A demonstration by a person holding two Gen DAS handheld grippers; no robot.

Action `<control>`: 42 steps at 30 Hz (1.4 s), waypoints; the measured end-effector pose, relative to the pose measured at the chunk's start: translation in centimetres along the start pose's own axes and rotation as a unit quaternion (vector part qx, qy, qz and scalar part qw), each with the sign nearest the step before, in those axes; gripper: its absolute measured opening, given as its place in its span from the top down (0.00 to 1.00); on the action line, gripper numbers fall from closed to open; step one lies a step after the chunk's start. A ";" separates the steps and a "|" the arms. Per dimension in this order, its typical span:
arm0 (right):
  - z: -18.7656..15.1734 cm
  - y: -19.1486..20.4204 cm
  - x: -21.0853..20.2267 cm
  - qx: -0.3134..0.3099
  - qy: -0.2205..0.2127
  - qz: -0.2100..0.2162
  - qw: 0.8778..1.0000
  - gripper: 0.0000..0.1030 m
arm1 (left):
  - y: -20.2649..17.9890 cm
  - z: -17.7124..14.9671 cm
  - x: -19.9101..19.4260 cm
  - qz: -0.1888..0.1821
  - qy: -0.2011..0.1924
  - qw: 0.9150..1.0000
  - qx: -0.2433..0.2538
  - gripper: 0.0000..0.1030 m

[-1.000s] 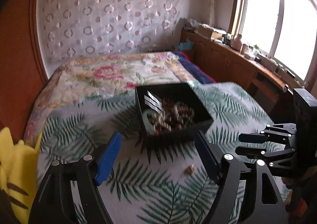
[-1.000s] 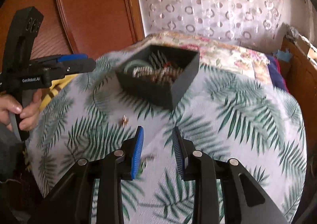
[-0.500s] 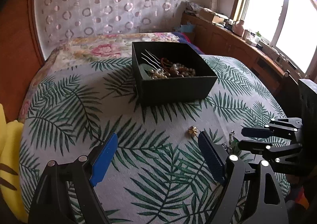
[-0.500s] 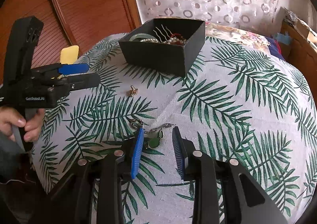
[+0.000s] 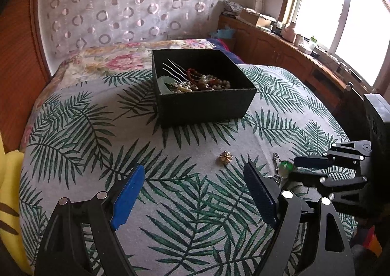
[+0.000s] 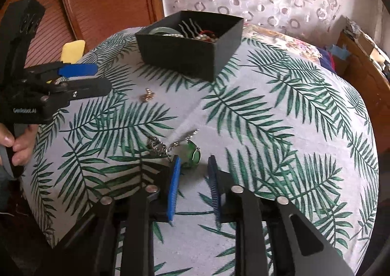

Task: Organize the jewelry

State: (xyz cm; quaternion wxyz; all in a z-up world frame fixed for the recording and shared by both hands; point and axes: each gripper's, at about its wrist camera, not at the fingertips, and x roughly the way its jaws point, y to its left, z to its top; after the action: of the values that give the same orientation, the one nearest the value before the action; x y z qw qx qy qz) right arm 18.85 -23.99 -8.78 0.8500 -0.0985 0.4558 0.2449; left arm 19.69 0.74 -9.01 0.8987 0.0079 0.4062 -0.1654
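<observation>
A black open box [image 5: 204,102] [image 6: 185,49] holding beads, pearls, hairpins and a green bangle stands on the palm-leaf cloth. A small gold ornament [image 5: 225,157] [image 6: 147,96] lies loose in front of it. A green-stone pendant on a silver chain [image 6: 191,151] [image 5: 284,167] lies on the cloth. My right gripper [image 6: 193,161] is open, with its fingertips down on either side of the green stone. My left gripper [image 5: 195,178] is open wide and empty, above the cloth and short of the gold ornament.
The round table's cloth [image 5: 73,134] falls away at the edges. A bed with a floral cover [image 5: 117,58] lies behind the box. A yellow cushion [image 5: 9,202] sits at the left, a wooden counter [image 5: 304,61] under the window at the right.
Both grippers have tilted down toward the table and come lower. My right gripper has moved forward until its fingertips straddle the green pendant. Both stay open.
</observation>
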 end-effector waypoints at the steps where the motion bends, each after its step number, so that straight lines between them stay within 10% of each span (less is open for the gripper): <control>1: 0.1 -0.1 0.0 -0.001 -0.001 -0.001 1.000 0.83 | -0.1 0.0 0.2 -0.002 0.002 1.000 0.001 0.23; 15: 1.0 -2.0 -0.8 0.009 -0.031 0.000 0.999 0.89 | -2.3 0.7 3.4 -0.004 0.027 0.999 0.033 0.26; 29: 1.3 -3.6 -2.1 0.018 -0.053 0.003 0.998 0.89 | -4.4 1.2 5.2 0.014 0.030 0.996 0.080 0.86; 42: 5.6 -1.8 -5.2 -0.022 -0.111 0.015 0.993 0.91 | -3.3 3.2 2.2 -0.004 -0.006 0.999 0.049 0.87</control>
State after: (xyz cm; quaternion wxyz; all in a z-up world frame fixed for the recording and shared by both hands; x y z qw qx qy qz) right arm 21.40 -25.10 -1.47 0.8891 -0.0829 0.3547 0.2771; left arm 22.36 -3.44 -8.06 0.8990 0.0490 0.3925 -0.1883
